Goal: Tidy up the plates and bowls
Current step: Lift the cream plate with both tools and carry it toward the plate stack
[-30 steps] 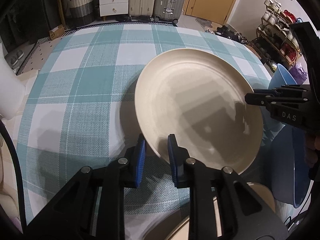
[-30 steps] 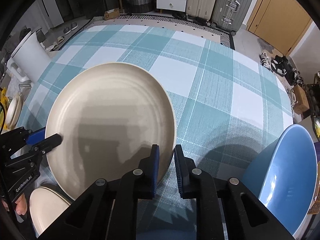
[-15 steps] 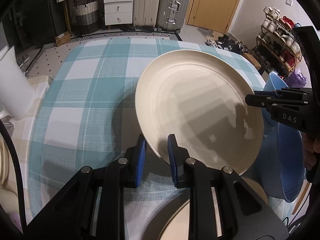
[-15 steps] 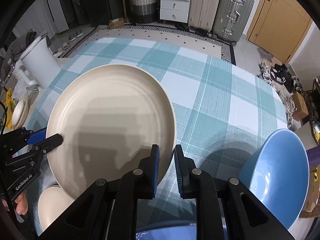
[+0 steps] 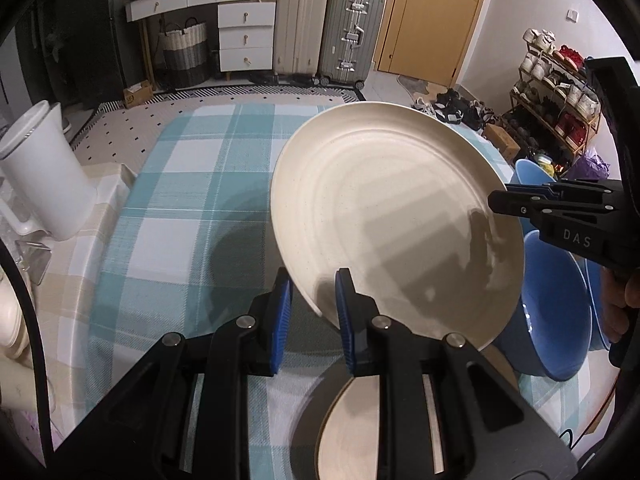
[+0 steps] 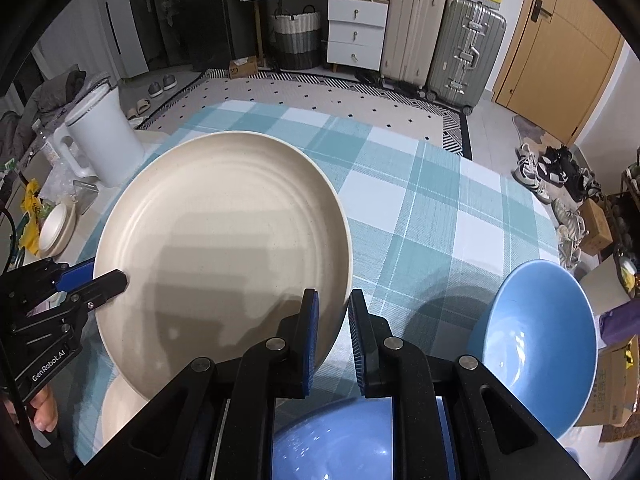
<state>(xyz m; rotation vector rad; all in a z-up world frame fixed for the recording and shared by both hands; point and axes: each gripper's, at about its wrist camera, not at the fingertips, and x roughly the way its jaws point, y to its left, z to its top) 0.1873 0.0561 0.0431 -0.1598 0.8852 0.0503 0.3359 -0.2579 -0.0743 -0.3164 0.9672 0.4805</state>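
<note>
The cream plate point(image 5: 384, 216), clamped at opposite rims by the left gripper point(image 5: 314, 300) and right gripper point(image 6: 333, 320), now hangs higher above the checked tablecloth point(image 6: 432, 216) than before, hiding part of a second cream plate point(image 5: 352, 424) and blue bowls point(image 6: 532, 340) below.

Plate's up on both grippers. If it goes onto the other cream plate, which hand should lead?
Probably left: the cream plate lies right beneath the left gripper; blue bowls sit under the right gripper.

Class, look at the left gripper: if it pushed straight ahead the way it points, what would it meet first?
The cream plate that the left gripper already pinches by the rim; past it, probably the checked tablecloth.
</note>
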